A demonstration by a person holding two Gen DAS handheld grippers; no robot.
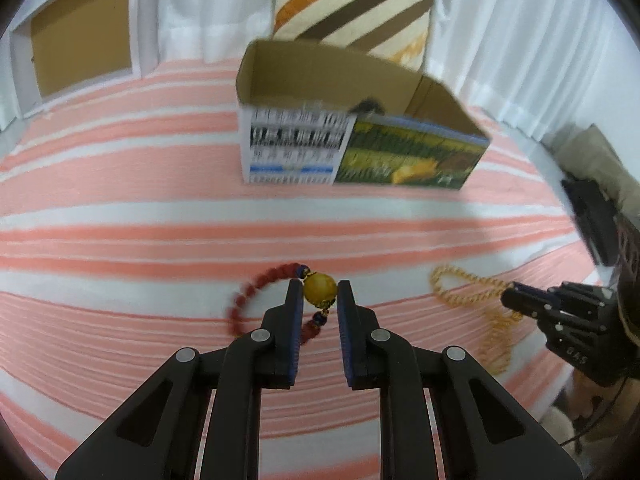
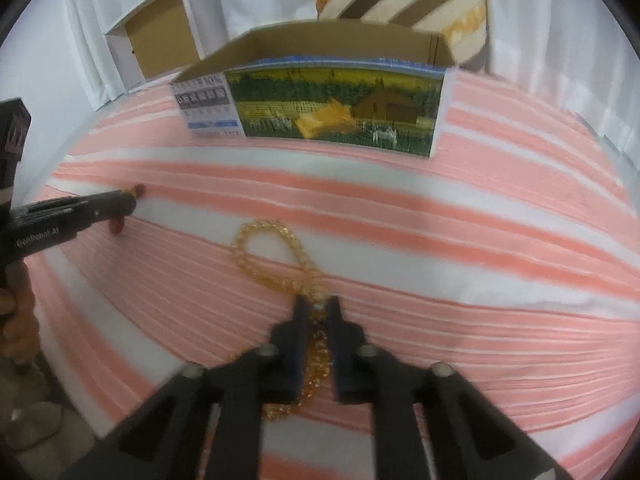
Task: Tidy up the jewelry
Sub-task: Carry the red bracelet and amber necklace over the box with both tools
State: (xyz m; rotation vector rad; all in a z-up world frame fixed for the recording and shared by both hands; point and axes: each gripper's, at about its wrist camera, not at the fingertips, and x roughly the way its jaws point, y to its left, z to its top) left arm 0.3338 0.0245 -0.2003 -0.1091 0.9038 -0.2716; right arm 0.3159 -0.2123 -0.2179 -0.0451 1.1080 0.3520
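Note:
A red bead bracelet (image 1: 256, 292) with a large yellow bead (image 1: 319, 289) lies on the pink-striped cloth. My left gripper (image 1: 319, 290) has its jaws closed against the yellow bead. A gold beaded necklace (image 2: 276, 256) lies to the right, also seen in the left wrist view (image 1: 464, 286). My right gripper (image 2: 318, 306) is nearly closed around the necklace strand. An open cardboard box (image 1: 360, 136) with a farm picture stands behind, also in the right wrist view (image 2: 332, 100).
A white box (image 1: 76, 44) with a brown inside stands at the back left, also in the right wrist view (image 2: 160, 36). A striped pillow (image 1: 356, 4) leans behind the cardboard box. White curtains hang behind. The cloth's edge drops off at the right.

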